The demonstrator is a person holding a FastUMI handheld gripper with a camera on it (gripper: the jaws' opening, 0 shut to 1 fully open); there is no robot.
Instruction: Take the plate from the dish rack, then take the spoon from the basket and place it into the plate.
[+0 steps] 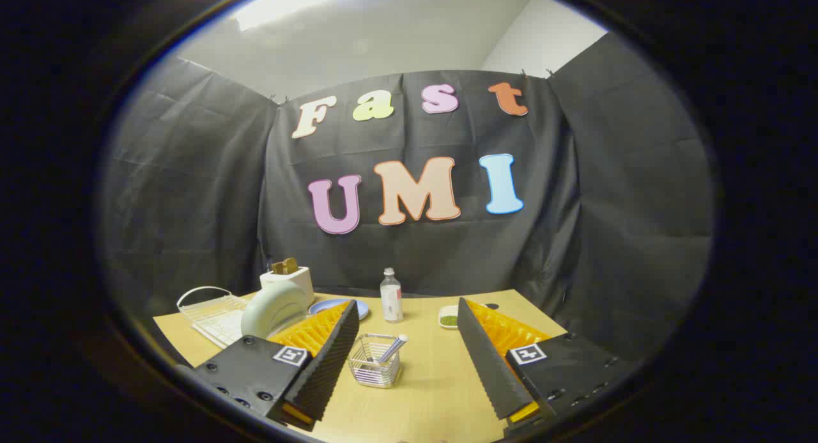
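A pale green plate [273,309] stands on edge in the white wire dish rack [214,312] at the far left of the wooden bench [428,379], just beyond the tool's left finger [323,360], which covers the plate's lower edge. The spoon [391,349] leans in a small wire basket [376,361], its handle tilted up toward the right; the basket sits on the bench between the two fingers, a little nearer the left one and touching neither. The tool [409,328] is spread wide and holds nothing, both fingers above the bench. Behind the dish rack stands a white toaster [289,280] with brown slices showing at its top. A flat blue plate [348,307] lies just right of the rack, partly hidden by the left fingertip. A clear bottle [391,296] with a white cap stands upright beyond the basket, near the bench's far edge. To its right, a small white dish [448,316] with something green in it sits beside the right finger's tip.
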